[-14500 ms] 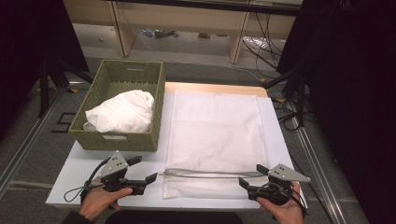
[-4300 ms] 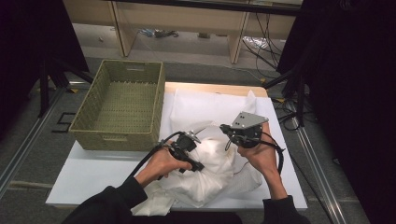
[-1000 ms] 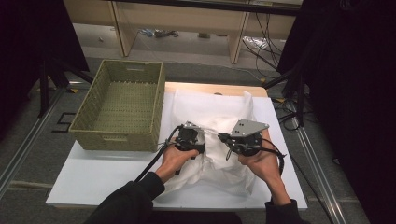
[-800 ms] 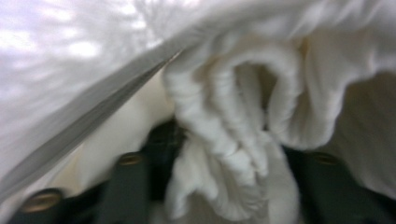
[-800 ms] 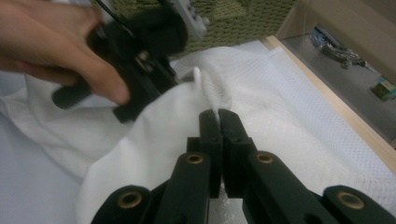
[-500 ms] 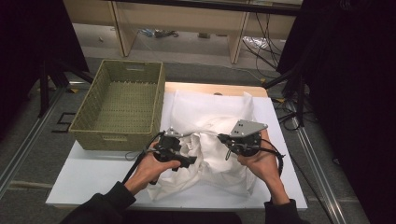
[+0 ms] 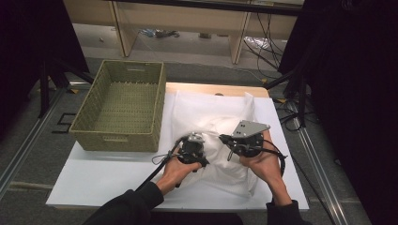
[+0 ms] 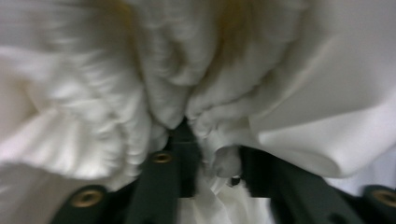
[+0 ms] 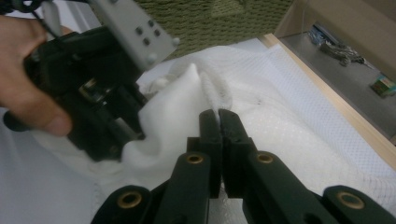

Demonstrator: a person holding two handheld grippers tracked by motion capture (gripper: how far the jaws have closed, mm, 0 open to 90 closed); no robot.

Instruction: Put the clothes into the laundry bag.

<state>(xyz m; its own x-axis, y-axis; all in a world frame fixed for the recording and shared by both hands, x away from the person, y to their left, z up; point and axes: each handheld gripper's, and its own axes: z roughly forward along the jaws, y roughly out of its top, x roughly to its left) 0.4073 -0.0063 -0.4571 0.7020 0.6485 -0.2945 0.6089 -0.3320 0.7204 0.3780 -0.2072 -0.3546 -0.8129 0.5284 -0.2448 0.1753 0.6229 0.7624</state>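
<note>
Left tool (image 7: 193, 149) swung out left half second ago, now back in on white cloth (image 7: 213, 136); jaws just closing, bunched fold caught between them. Right tool (image 7: 233, 144) unmoved, jaws clamped tight on thin cloth edge (image 9: 215, 100). Cloth lies heaped mid-surface (image 7: 94, 178) on white mat, basket (image 7: 119, 105) beside it bare. We judge: fresh regrip taken, both ends held, spreading or folding can proceed.

The left gripper (image 7: 193, 151), its jaws just closing on bunched white cloth (image 7: 220, 140), now sits nearer the right gripper (image 7: 230, 140), farther from the basket (image 7: 123, 108).
</note>
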